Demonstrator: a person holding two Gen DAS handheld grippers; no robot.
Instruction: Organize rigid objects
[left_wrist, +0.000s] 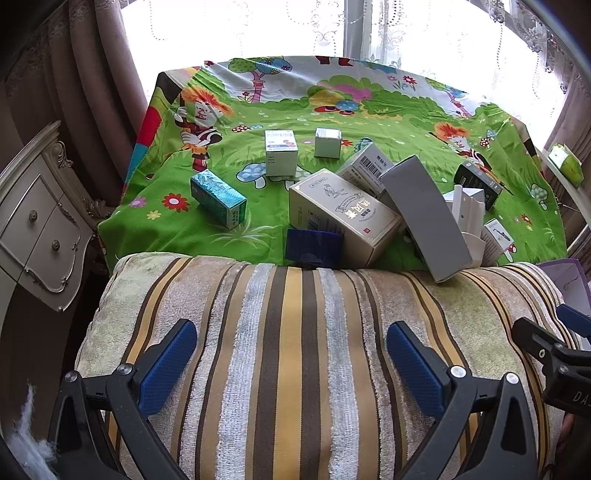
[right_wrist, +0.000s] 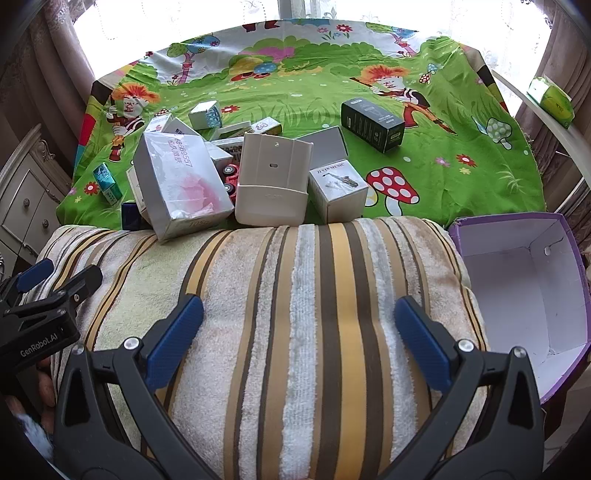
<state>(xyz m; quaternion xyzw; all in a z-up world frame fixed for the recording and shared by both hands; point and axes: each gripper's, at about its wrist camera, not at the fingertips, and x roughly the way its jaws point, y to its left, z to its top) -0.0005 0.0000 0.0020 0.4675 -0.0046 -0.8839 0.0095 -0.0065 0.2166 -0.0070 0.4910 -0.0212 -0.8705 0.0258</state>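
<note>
Several small cartons lie scattered on a green cartoon cloth (left_wrist: 258, 118) (right_wrist: 461, 177). A cream box (left_wrist: 343, 210), a grey box (left_wrist: 424, 218), a teal box (left_wrist: 218, 197) and two white boxes (left_wrist: 281, 152) show in the left wrist view. The right wrist view shows a white plastic holder (right_wrist: 273, 181), a large white box (right_wrist: 181, 184), a saxophone-print box (right_wrist: 338, 188) and a black box (right_wrist: 373, 123). My left gripper (left_wrist: 291, 350) and my right gripper (right_wrist: 299, 328) both hang open over a striped towel (right_wrist: 314, 314), with nothing between their fingers.
An empty purple-rimmed carton (right_wrist: 524, 284) stands at the right of the towel. A carved cream cabinet (left_wrist: 37, 221) is on the left. Curtains and a bright window lie behind the table. A green tissue pack (right_wrist: 552, 98) sits on a ledge at far right.
</note>
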